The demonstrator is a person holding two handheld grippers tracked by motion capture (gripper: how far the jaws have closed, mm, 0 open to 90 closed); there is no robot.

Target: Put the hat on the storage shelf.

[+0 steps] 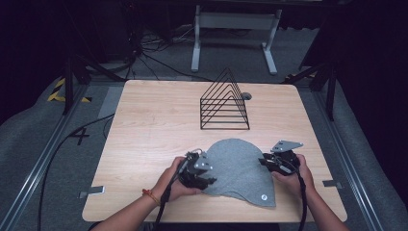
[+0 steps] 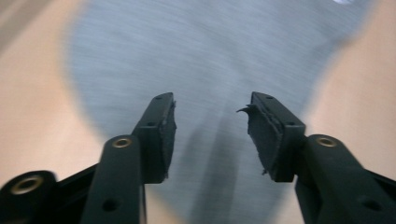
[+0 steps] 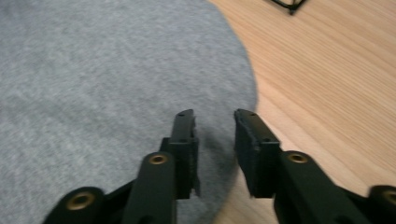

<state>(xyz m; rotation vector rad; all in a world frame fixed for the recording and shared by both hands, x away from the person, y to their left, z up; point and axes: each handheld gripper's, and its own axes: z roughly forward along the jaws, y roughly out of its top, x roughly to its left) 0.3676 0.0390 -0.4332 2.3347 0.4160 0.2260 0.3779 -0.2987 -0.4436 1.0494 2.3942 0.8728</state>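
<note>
Meanwhile, a grey felt piece (image 1: 236, 166) lies flat on the near half of the wooden table (image 1: 154, 120), in front of a black wire rack (image 1: 224, 103). The left gripper (image 1: 204, 180) hovers over its left edge, jaws spread. The right gripper (image 1: 264, 161) sits at its right edge, its 2 jaws parted, gripping nothing.

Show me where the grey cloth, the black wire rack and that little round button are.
grey cloth (image 1: 235, 161): high view, middle of the fabric.
black wire rack (image 1: 224, 108): high view, its front wires.
round button (image 1: 263, 197): high view, button at the cloth's near right corner.
</note>
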